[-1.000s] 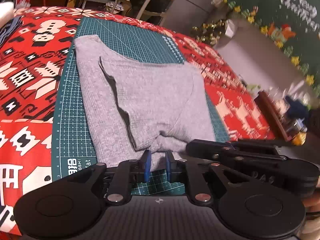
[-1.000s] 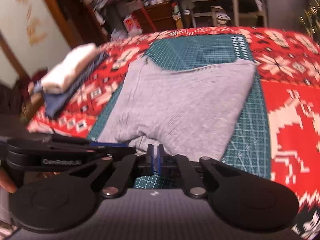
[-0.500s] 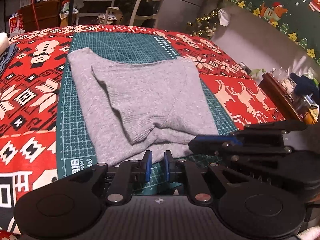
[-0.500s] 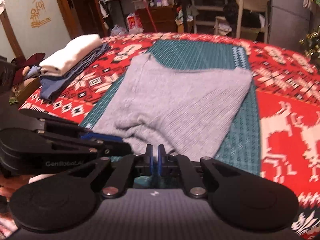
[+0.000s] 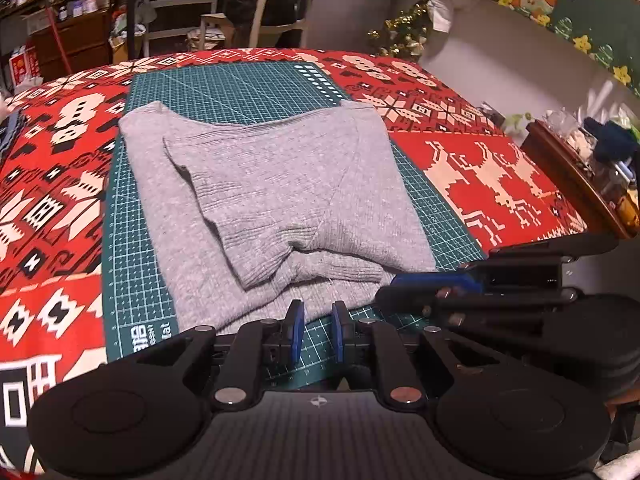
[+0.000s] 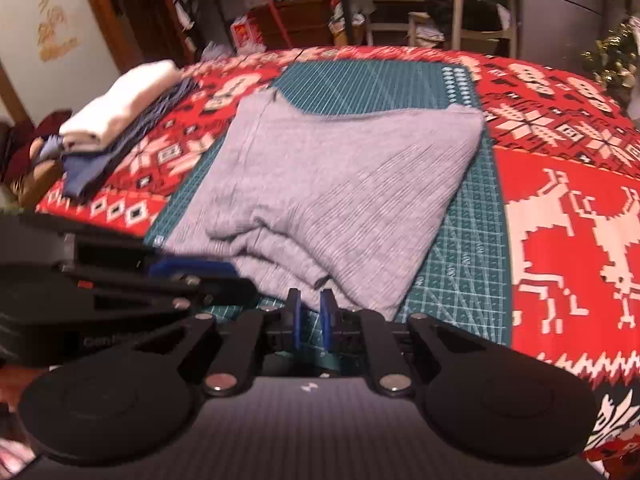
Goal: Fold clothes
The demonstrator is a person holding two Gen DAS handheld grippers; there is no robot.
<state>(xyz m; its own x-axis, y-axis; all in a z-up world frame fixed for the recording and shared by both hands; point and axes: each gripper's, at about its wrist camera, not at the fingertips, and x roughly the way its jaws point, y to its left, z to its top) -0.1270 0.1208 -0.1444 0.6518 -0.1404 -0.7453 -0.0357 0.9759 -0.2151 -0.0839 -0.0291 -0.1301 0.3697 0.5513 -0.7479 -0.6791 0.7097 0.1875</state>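
Observation:
A grey knit sweater (image 5: pixel 280 192) lies folded on the green cutting mat (image 5: pixel 132 264), with its sleeve bunched at the near edge. My left gripper (image 5: pixel 316 330) hovers just short of that near edge. Its jaws are opening, and only the mat shows between the blue pads. My right gripper (image 6: pixel 310 318) sits at the same hem, a little to the right. Its jaws are opening too, with nothing between them. The two grippers are side by side. The right one's blue finger (image 5: pixel 432 282) shows in the left wrist view, and the left one's finger (image 6: pixel 192 268) shows in the right wrist view.
A red patterned cloth (image 5: pixel 48 184) covers the table under the mat. A stack of folded clothes (image 6: pixel 120 108) sits at the table's left side. A wooden tray with clutter (image 5: pixel 580 184) stands off the right edge. Chairs and shelves (image 5: pixel 280 8) are behind the table.
The right gripper's pads were pressed together and now stand slightly apart. The left gripper has rolled level and drawn back a little from the hem. The sweater lies as before.

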